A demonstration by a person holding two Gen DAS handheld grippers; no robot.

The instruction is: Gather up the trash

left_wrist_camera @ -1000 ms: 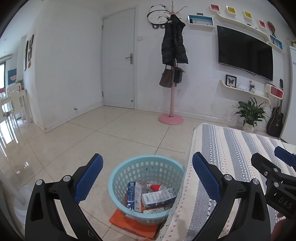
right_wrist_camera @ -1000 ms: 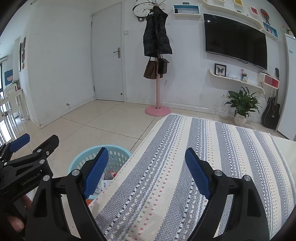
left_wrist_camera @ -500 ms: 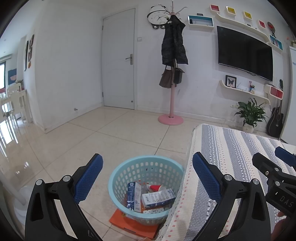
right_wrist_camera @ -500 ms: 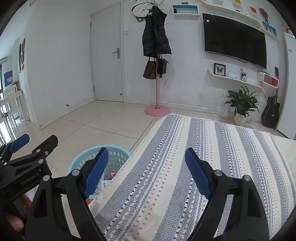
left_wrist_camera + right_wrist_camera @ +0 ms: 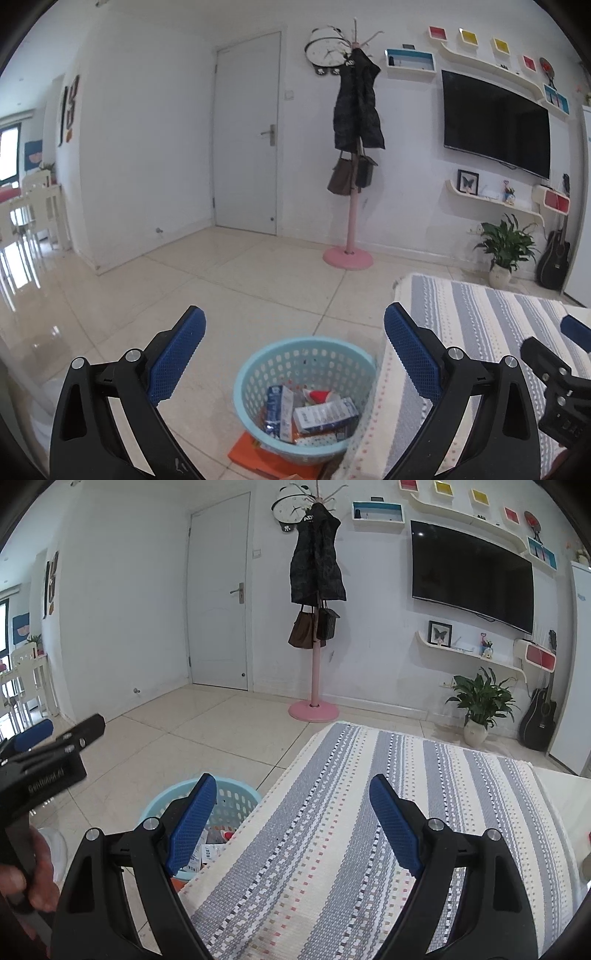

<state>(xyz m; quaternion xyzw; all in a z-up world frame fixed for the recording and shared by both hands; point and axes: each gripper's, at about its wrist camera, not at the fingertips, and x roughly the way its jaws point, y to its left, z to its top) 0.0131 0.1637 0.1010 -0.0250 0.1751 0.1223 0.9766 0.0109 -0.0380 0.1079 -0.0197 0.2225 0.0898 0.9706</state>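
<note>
A light blue plastic basket [image 5: 258,363] stands on the tiled floor beside the table's left edge. It holds several pieces of trash, among them a blue and white carton [image 5: 325,410] and a small carton [image 5: 277,404]. My left gripper [image 5: 293,360] is open and empty, held above the basket. My right gripper [image 5: 291,827] is open and empty, held above the striped tablecloth [image 5: 369,849]. The basket also shows in the right wrist view [image 5: 236,801], partly hidden by the left finger. No trash shows on the cloth.
An orange flat item [image 5: 258,456] lies under the basket. A pink coat stand [image 5: 349,206] with a black coat stands by the far wall, near a white door [image 5: 247,147]. A potted plant [image 5: 502,251] and a guitar [image 5: 554,254] stand at the right wall.
Both grippers have stayed open and empty. The views shifted only slightly; the left gripper appears a little higher over the basket.
</note>
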